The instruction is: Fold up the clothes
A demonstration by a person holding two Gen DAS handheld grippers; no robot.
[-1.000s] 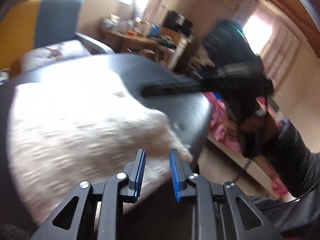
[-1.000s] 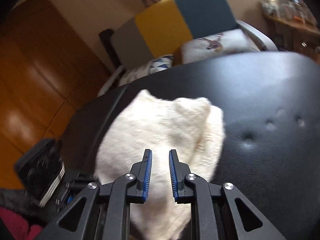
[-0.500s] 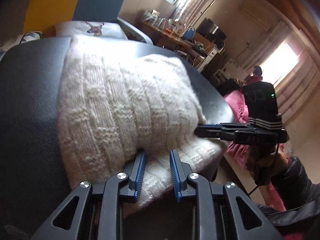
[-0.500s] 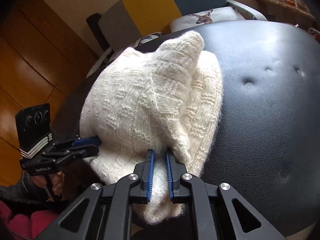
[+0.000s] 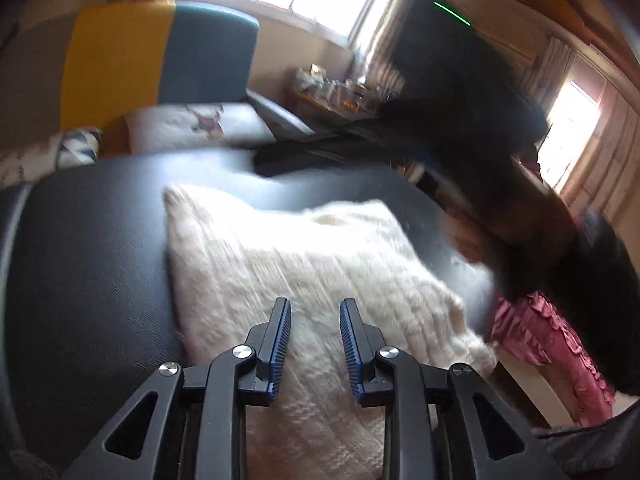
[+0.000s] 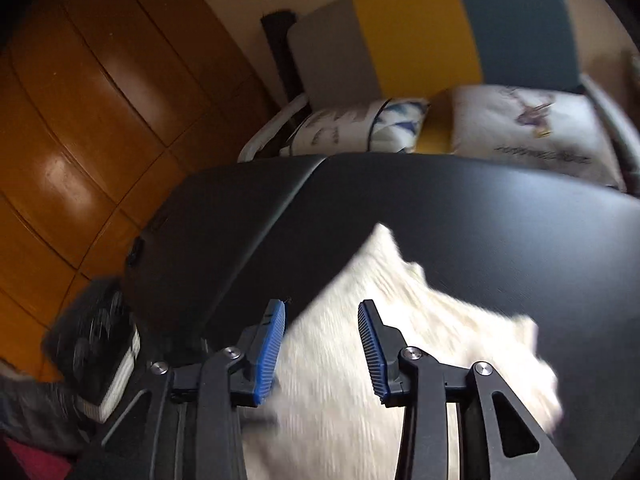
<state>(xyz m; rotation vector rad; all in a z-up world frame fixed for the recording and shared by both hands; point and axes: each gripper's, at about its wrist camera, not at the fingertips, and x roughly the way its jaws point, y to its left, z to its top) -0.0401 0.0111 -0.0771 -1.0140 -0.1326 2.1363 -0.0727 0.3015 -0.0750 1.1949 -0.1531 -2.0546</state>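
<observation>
Both grippers, left (image 5: 315,336) and right (image 6: 322,344), hang parted, holding nothing, above the sweater (image 5: 304,256) (white knit) on the seat (image 5: 88,248).

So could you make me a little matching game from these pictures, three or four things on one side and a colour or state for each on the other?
Things:
1. white knitted garment
2. padded seat
3. chair back
4. right gripper

Descriptions:
a. grey, yellow and teal panels
b. fingers apart, holding nothing
c. lying folded on the seat
d. black, smooth

Pairs: 1-c, 2-d, 3-a, 4-b
</observation>
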